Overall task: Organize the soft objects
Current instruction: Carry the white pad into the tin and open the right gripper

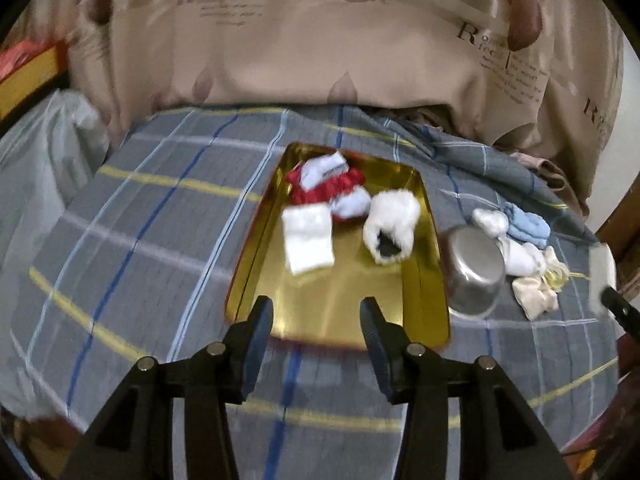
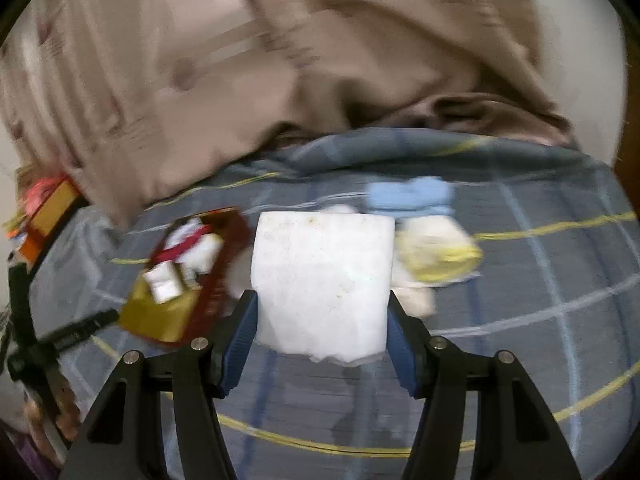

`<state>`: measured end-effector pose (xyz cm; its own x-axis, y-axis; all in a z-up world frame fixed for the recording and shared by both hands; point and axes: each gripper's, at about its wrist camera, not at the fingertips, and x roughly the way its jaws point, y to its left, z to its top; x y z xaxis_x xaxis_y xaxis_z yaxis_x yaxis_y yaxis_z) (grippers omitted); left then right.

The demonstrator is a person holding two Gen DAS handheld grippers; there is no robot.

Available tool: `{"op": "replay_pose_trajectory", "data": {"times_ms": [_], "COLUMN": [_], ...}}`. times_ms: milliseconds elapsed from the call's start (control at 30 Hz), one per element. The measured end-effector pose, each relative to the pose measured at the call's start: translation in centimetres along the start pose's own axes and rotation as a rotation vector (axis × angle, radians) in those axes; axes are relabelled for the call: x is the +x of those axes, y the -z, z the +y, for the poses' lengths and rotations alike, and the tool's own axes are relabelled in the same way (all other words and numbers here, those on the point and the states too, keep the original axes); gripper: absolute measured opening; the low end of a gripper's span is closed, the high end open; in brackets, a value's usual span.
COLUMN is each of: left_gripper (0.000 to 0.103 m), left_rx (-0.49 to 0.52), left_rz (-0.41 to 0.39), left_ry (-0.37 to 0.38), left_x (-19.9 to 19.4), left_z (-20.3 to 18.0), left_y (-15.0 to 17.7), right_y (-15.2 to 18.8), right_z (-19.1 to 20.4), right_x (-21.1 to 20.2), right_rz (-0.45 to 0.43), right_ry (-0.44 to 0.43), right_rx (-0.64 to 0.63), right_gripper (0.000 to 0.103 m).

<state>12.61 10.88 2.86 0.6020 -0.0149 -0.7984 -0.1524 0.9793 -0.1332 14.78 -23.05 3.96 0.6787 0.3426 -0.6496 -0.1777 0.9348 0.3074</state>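
- A bed with a grey checked bedspread (image 1: 132, 216) with blue, white and yellow lines fills the room, and a shiny tan quilt (image 1: 312, 40) is bunched up behind it.
- The right gripper (image 2: 322, 308) is clamped on a white folded soft cloth (image 2: 322, 276); one blue pad presses on each side, and the cloth is up off the bed.
- The cloth looks light and squashy. I think it will bend and flop, so holding it by both side edges, as now, should stop it falling open.
- Behind it lie a pale blue soft thing (image 2: 412, 194) and a yellow and white soft bundle (image 2: 436, 256).
- The left gripper (image 1: 318, 316) has its fingers apart with nothing between them, over the near end of a shiny gold metal tray (image 1: 340, 320).
- In the tray are a white folded cloth (image 1: 308, 240), a fluffy white pouch (image 1: 390, 224), and red and white soft things (image 1: 328, 184).
- A round silver metal pot (image 1: 476, 272) sits just beside the tray.
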Motion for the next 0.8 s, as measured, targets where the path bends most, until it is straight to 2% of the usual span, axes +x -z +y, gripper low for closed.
{"op": "replay_pose_trajectory", "data": {"times_ms": [200, 333, 533, 800], "left_gripper": [0.047, 0.047, 0.047, 0.047], "left_rx": [-0.103, -0.159, -0.136, -0.101], "left_rz": [0.020, 0.028, -0.037, -0.075], "left_ry": [-0.057, -0.065, -0.130, -0.135], "left_x": [-2.7, -3.6, -5.0, -5.4], "left_z": [2.2, 3.8, 4.6, 4.7], "left_y": [4.2, 6.0, 6.1, 5.9], "right_y": [-0.7, -0.6, 0.4, 1.8], "right_z": [8.4, 13.1, 17.7, 20.2], "right_x": [2.4, 5.0, 10.4, 15.8], "right_rz": [0.038, 0.081, 0.168, 0.259], "right_ry": [-0.143, -0.198, -0.200, -0.158], "right_rx": [-0.115, -0.172, -0.222, -0.257], "right_gripper": [0.057, 0.057, 0.057, 0.057]}}
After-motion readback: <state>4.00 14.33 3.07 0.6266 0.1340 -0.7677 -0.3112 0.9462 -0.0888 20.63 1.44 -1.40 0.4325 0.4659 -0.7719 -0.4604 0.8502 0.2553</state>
